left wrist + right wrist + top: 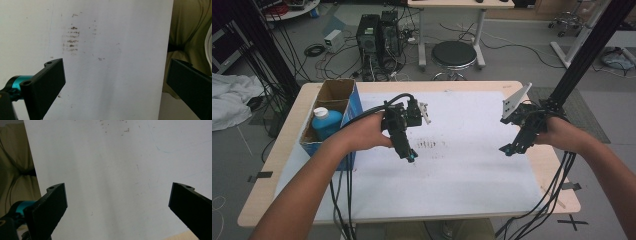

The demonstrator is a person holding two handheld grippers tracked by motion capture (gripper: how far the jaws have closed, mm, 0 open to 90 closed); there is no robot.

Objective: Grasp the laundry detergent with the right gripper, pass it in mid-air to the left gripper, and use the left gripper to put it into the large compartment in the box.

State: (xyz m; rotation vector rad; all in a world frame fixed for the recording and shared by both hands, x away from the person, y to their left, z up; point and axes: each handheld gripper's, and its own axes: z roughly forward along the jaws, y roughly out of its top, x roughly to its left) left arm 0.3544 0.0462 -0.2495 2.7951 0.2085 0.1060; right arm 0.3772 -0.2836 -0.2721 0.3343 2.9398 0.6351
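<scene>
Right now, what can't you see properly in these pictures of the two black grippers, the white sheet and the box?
- Blue plastic bottle with white cap: high view, its lower part is hidden by the brown cardboard box.
- Dark smudges on the white paper sheet: too small and blurred to tell what made them.
- Left gripper: in its own view, the right-hand jaw is cut off by the picture edge.
- Right gripper: fingertips tiny from above.

A big sheet point(462, 175) lies on my table point(287, 130). Left of the sheet stands a box point(337, 92), and 1 bottle point(326, 122) sits in it.
</scene>
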